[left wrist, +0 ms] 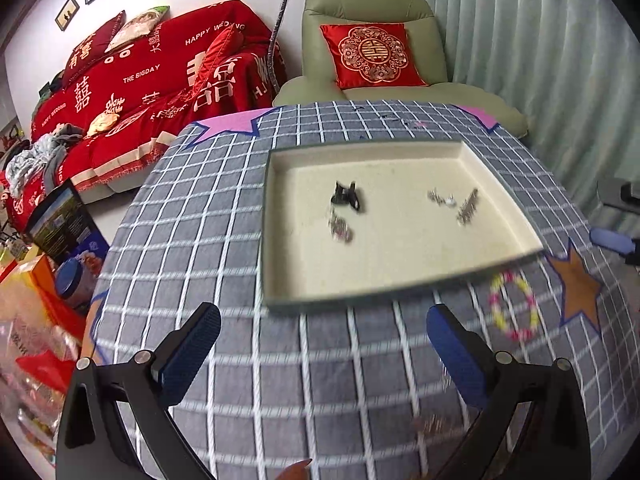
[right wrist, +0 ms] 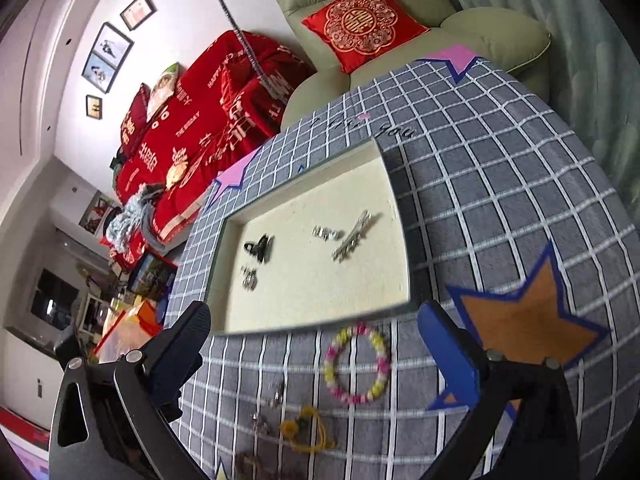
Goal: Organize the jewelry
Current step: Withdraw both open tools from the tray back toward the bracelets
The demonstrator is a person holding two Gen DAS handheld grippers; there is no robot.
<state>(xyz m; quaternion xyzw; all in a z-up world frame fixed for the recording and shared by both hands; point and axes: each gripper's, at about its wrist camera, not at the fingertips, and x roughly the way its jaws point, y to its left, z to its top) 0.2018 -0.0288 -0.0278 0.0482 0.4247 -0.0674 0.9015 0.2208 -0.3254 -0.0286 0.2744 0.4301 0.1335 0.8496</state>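
A shallow cream-lined tray [left wrist: 404,280] [right wrist: 320,312] lies on the grey checked tablecloth. In it are a black hair clip [left wrist: 347,196] [right wrist: 260,247], a small silver piece [left wrist: 341,229] [right wrist: 249,278], silver earrings [left wrist: 441,198] [right wrist: 327,233] and a long silver clip [left wrist: 468,208] [right wrist: 352,242]. A pink-and-yellow bead bracelet [left wrist: 514,307] [right wrist: 357,363] lies on the cloth just outside the tray's near edge. A yellow cord piece [right wrist: 306,429] and small silver bits [right wrist: 276,394] lie nearer. My left gripper [left wrist: 324,334] is open and holds nothing, short of the tray. My right gripper [right wrist: 314,340] is open over the bracelet area, holding nothing.
Part of the other gripper [left wrist: 612,240] shows at the right edge of the left wrist view. Orange star [right wrist: 528,320] and pink star [left wrist: 228,126] patches mark the cloth. A green armchair [left wrist: 372,8] with a red cushion and a red-covered sofa [left wrist: 160,80] stand behind the table.
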